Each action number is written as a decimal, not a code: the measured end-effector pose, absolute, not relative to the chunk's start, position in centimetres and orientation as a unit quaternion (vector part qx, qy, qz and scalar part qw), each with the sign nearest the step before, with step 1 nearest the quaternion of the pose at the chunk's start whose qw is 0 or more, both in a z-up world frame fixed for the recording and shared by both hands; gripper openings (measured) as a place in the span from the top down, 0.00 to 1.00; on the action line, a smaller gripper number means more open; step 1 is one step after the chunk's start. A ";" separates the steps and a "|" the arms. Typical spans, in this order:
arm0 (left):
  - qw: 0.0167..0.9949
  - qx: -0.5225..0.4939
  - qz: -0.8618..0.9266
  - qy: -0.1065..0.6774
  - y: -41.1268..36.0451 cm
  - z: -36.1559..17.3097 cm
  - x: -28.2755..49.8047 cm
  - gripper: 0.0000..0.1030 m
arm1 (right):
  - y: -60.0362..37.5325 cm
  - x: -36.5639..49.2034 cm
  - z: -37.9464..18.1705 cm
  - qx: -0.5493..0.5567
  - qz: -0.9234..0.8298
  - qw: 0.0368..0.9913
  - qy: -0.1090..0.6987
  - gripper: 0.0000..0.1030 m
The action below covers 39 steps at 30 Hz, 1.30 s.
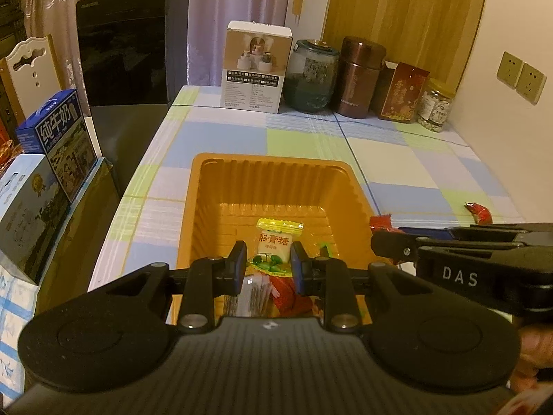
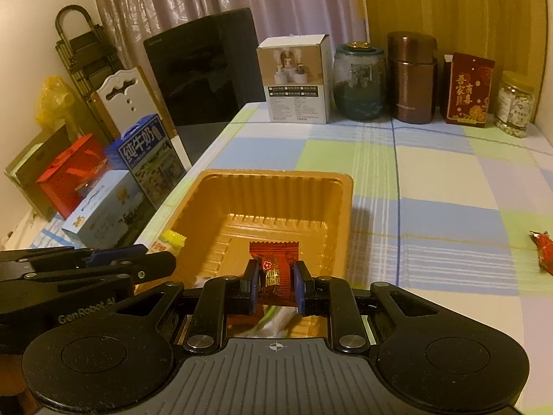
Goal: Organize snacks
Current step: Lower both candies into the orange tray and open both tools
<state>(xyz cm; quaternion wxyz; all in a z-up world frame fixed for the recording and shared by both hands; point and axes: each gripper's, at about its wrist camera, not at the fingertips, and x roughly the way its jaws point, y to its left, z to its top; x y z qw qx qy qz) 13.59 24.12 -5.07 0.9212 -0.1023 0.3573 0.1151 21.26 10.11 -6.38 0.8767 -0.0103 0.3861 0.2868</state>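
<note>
The left gripper [image 1: 269, 265] grips a yellow-and-white candy [image 1: 277, 246] between its blue pads, its jaws clenched on the wrapper's lower half, and it hangs above the open orange tray [image 1: 204, 207] that lies just ahead of and below it on the checked tablecloth [image 1: 397, 159]. Close beside it on the right, the right gripper [image 2: 275, 283] clamps a red candy [image 2: 274, 269] in the same way, also over the tray's hollow, with the tray's ribbed far wall straight ahead of its fingers. More wrapped sweets lie in the tray under both grippers, blurred. Another red candy [image 2: 542, 249] lies on the cloth well off to the right of the right gripper, outside the tray. Far ahead of both, a white box [image 1: 256, 69], a glass jar [image 1: 311, 76] and a brown canister [image 1: 359, 76] line the table's back edge.
</note>
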 end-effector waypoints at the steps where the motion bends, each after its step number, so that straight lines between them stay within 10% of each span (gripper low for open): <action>1: 0.921 -0.102 0.115 0.358 24.2 -5.2 13.9 0.77 | 10.3 21.6 -6.5 -0.011 0.288 0.876 0.386 0.80; 39: 0.917 -0.101 0.135 0.362 27.6 -7.2 15.8 0.71 | 12.3 25.6 -8.6 0.005 0.286 0.866 0.409 0.79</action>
